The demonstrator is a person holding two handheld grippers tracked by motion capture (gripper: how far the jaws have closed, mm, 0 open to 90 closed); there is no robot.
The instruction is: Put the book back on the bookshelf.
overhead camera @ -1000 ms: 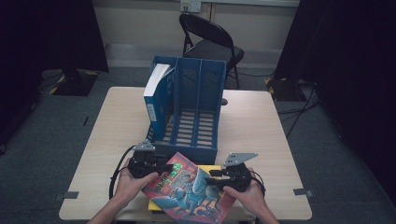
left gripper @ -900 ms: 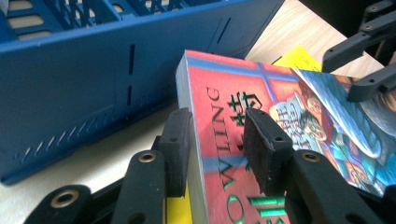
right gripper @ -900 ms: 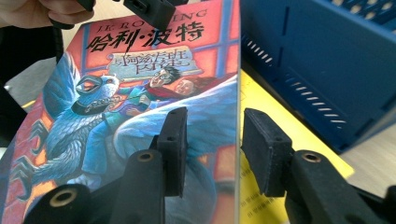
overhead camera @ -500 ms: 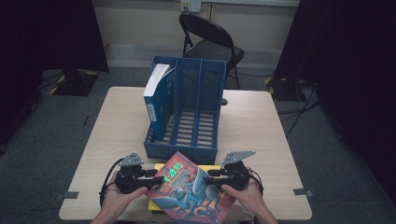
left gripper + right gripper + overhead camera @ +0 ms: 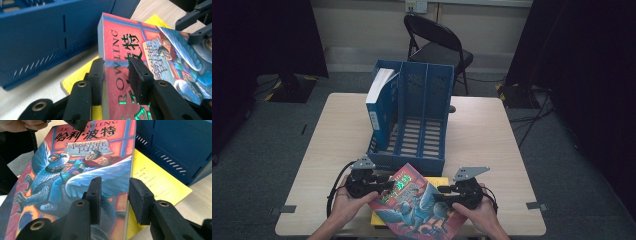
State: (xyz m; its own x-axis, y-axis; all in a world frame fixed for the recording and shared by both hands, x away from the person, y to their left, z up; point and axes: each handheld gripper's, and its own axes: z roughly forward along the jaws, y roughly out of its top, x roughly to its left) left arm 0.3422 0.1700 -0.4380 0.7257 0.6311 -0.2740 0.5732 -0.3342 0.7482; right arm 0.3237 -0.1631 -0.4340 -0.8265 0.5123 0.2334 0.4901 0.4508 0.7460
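The left gripper (image 5: 382,186) pinches the spine edge of the red book (image 5: 419,207); its jaws have just been closing, one under the book and one on the cover. The right gripper (image 5: 443,192) pinches the book's other long edge, one jaw on the picture cover and one under it. The book is held tilted between them at the near edge of the desk (image 5: 492,145), above a yellow book (image 5: 437,181) that lies flat there. The red book covers most of the yellow one, so only its far corner and a near strip show. The bottom of the red book is cut off in the high view, and so are the person's arms. Just behind the books stands a blue file rack (image 5: 417,125) with three slots. It blocks the way straight ahead. A white and blue folder (image 5: 378,102) stands in its left slot; the other two slots look open. The desk has bare room on the left and right sides. A black folding chair (image 5: 437,47) stands beyond the far edge.
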